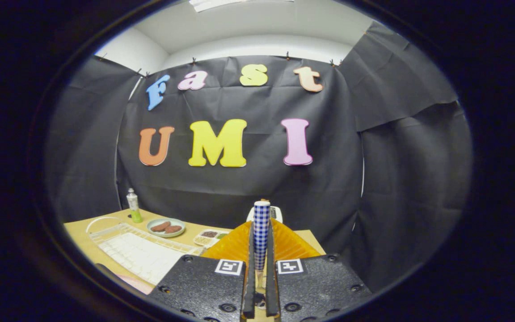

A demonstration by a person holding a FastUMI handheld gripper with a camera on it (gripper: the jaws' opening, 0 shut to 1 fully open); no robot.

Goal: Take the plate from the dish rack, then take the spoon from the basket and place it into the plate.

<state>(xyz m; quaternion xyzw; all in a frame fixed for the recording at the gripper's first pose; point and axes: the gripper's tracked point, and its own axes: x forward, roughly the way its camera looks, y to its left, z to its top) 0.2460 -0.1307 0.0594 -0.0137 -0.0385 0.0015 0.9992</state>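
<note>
Spoon pinched and lifted, ready to carry to the plate.

The gripper (261,268) has its 2 fingers pressed on the checked spoon (261,228) handle, upright above the orange basket (291,245). The plate (166,227), holding 2 brown pieces, sits beyond the white rack (139,252); I would swing across low and tilt gently before releasing.
</note>
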